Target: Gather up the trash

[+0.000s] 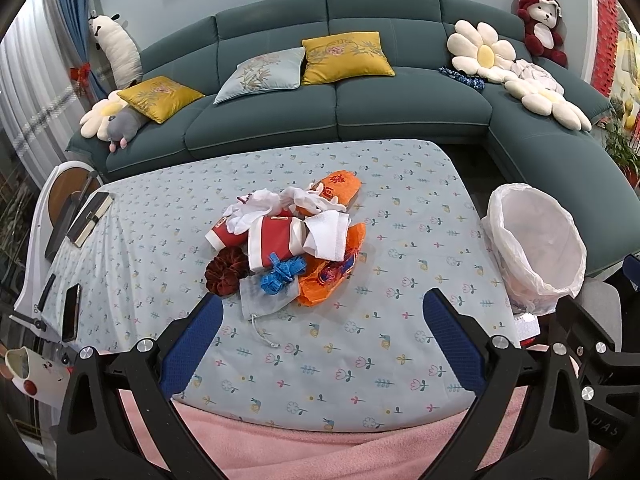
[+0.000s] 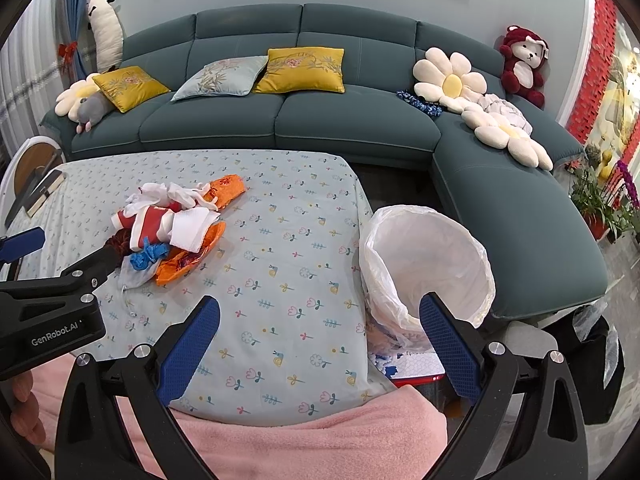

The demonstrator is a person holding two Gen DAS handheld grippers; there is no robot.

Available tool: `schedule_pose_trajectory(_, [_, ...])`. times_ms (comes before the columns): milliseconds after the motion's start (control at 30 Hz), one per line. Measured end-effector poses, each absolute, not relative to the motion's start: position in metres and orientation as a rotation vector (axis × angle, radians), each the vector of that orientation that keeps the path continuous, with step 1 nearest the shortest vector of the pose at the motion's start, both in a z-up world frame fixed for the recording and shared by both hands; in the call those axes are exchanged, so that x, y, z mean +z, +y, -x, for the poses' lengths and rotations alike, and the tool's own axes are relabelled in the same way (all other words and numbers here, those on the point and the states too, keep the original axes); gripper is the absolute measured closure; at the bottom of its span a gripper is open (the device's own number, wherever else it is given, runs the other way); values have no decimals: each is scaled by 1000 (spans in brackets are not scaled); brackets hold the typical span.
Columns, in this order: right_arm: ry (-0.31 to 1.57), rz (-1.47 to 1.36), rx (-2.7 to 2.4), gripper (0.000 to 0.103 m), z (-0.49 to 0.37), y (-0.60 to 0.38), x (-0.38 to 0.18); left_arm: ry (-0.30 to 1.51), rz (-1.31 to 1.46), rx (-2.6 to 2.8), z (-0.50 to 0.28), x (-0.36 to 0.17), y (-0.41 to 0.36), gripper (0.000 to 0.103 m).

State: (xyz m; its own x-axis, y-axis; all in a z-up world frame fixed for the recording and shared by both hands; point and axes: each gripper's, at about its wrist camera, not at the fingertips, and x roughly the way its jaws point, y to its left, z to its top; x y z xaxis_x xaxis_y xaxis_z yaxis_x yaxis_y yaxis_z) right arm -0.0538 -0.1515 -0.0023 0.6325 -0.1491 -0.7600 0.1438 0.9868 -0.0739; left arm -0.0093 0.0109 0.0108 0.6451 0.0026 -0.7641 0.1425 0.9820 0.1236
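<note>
Your left tool [image 1: 322, 308] hangs with its blue-padded fingers spread wide and nothing between them, low over the near part of the tabletop [image 1: 420, 216], which wears a pale floral cloth. Just ahead of it lies the trash pile [image 1: 288, 240] in the middle of that cloth: orange plastic wrappers [image 1: 332, 276], a red and white carton [image 1: 272, 240], crumpled white tissue [image 1: 328, 236], a blue ribbon knot [image 1: 280, 272], a dark red scrunchie [image 1: 224, 270] and a small grey drawstring pouch [image 1: 264, 298] whose cord trails toward you.

Your right tool [image 2: 320, 316] is likewise spread open and empty, held over the tabletop's near right corner. The white-lined bin [image 2: 428, 264] stands just beside that corner, off the tabletop's right edge, its mouth tilted toward you; your right finger [image 2: 448, 344] overlaps its rim in the right wrist view, though you cannot tell whether they touch. In that same view your left tool reaches in from the left, its tip near the pile.

A pink blanket [image 1: 320, 448] lies along the near edge.
</note>
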Motion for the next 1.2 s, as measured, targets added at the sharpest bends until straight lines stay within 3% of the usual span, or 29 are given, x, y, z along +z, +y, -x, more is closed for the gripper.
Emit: schedule_pose_trajectory(1200, [866,14,-171,8,54,-150,-1,869,-171,-73,10,12,18,8])
